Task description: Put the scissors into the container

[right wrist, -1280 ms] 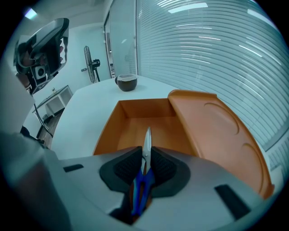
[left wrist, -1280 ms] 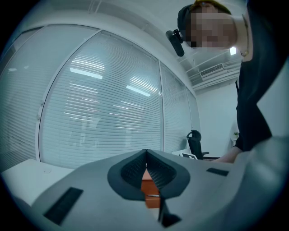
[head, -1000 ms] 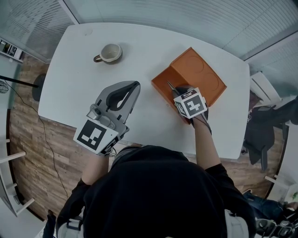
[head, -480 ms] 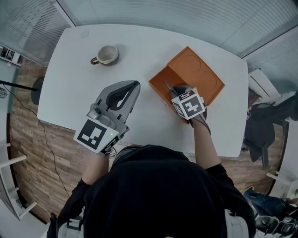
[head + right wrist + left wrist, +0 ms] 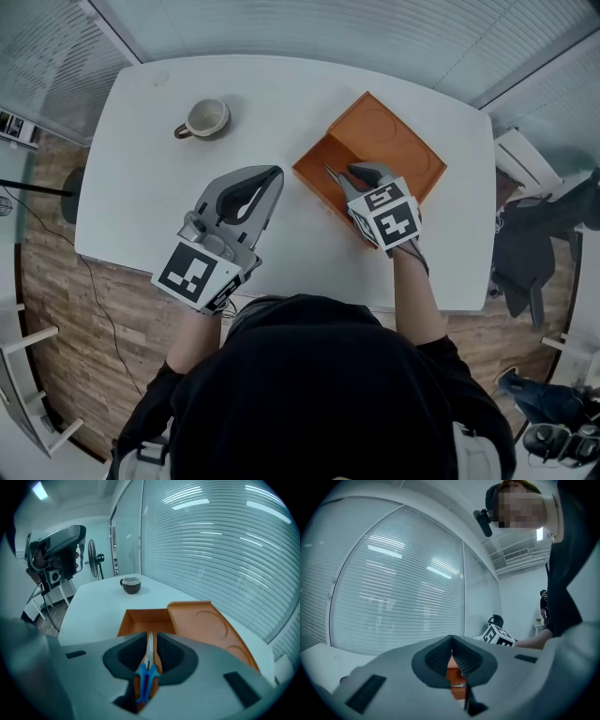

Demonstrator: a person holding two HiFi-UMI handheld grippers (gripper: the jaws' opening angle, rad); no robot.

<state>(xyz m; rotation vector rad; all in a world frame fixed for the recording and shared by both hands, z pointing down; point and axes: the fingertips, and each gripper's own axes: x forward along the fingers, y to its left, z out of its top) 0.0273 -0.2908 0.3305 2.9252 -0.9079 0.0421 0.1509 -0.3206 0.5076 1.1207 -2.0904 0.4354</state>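
Since a second earlier, my right gripper (image 5: 359,174) had edged slightly across the orange rectangular plastic container (image 5: 412,155). Its jaws were clamped on the blue-handled steel scissors (image 5: 148,665), with the blades pointing over the container's open compartment. My left gripper (image 5: 269,175) hovered just left of the container, jaws together on nothing. Well left of the container, a grey ceramic mug (image 5: 204,117) stood on the white table (image 5: 281,94).

Even cool daylight through blinds (image 5: 393,597); soft shadows on white bench (image 5: 281,103); both claw views fisheye-warped, dark vignetted corners.
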